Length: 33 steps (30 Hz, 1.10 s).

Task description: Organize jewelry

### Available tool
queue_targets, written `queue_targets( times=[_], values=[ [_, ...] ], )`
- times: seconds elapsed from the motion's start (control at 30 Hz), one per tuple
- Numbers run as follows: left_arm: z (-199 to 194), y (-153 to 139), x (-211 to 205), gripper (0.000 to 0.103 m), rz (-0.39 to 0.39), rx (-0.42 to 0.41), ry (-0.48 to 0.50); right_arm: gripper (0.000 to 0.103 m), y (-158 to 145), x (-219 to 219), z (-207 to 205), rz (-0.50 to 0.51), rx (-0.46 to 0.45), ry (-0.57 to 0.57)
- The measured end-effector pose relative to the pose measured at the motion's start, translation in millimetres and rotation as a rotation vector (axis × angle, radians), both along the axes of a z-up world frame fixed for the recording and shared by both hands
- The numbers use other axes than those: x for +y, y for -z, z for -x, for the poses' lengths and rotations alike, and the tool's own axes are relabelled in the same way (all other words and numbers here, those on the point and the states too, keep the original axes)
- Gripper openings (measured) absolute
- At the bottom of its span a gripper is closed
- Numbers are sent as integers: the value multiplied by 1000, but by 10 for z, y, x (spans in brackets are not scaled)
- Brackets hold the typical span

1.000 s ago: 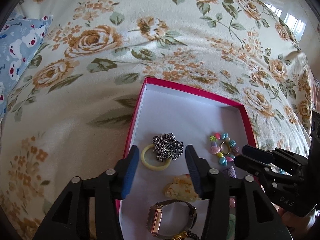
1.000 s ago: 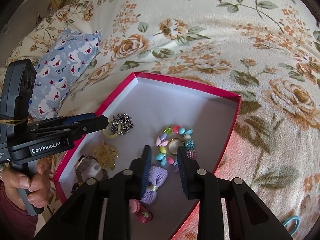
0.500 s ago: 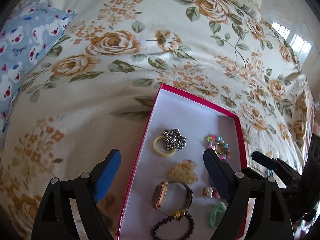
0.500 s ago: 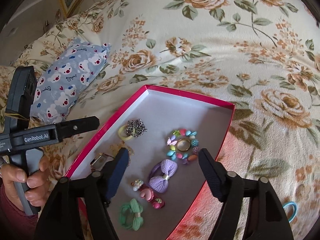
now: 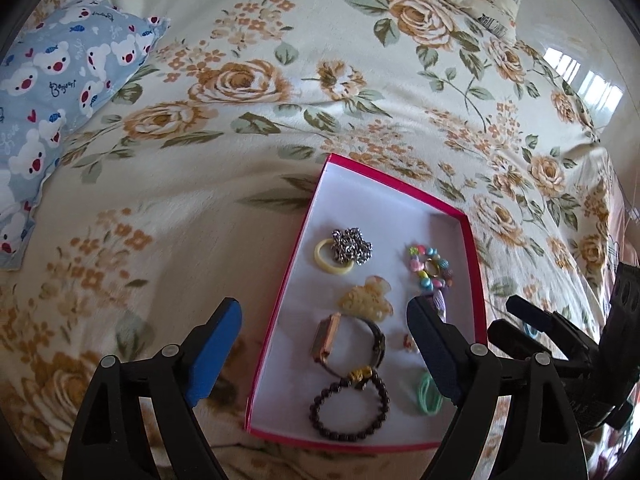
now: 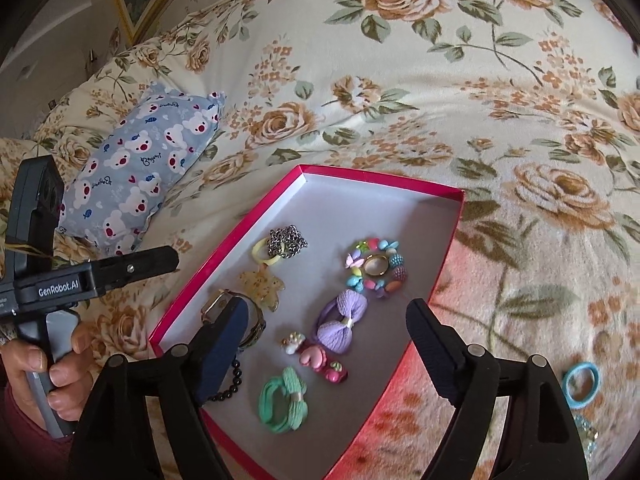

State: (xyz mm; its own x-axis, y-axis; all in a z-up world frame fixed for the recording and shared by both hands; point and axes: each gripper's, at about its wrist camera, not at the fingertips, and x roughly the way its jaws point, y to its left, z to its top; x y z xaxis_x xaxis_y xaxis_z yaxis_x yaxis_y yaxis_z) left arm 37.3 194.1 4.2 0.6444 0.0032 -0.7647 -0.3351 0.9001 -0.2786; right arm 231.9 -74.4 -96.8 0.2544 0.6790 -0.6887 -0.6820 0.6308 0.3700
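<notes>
A shallow red box (image 5: 280, 304) with a white floor lies on the flowered bedspread. In it are a silver chain (image 5: 352, 242) on a yellow hair ring (image 5: 324, 264), a pastel bead bracelet (image 5: 430, 270), an amber hair claw (image 5: 366, 300), a watch (image 5: 332, 338), a dark bead bracelet (image 5: 348, 408), a purple bow (image 6: 342, 320), pink clips (image 6: 316, 360) and a green hair tie (image 6: 284, 404). My left gripper (image 5: 322, 312) hangs open above the box's near left edge, holding nothing. The jaws of my right gripper (image 6: 328, 308) are opening over the near right side, with nothing between them.
A blue hair tie (image 6: 582, 384) and a sparkly piece (image 6: 586, 436) lie on the bedspread right of the box. A blue bear-print pillow (image 6: 144, 168) sits at the far left. A hand (image 6: 36, 376) holds the left gripper's handle.
Both grippers' jaws went from narrow to wide. Both pulled back and up from the box, so the whole box and its near items now show.
</notes>
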Motion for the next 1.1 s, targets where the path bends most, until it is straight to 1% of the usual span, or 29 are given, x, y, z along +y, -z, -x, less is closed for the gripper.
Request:
queue_targets(
  times=[0.13,0.23,0.37,0.47,0.6,0.7,0.83,1.1],
  values=[
    [198,-18,-61,88,6,-7,1,87,-80,-91,116,-12,-19,12],
    [350,-18,-116,88,-5,-6,7,89,-125,-162,213,-24,-29,21],
    [582,-24,-176,90,-13,-20,-5,90,-154,-244,351,-26,-41,29],
    [723,-13,-216,93,-20,-27,-16,90,-179,-303,446,-30,-49,27],
    [852,-30,-291,95,-72,-18,1,92,-209,-383,585,-31,-62,31],
    [947,-74,-350,97,-119,-23,-6,93,-201,-416,709,-20,-79,22],
    [1058,-79,-448,102,-160,-28,-9,93,-138,-448,836,-3,-87,18],
    [1180,13,-599,102,-217,13,16,94,-4,-454,1004,16,-75,13]
  ],
)
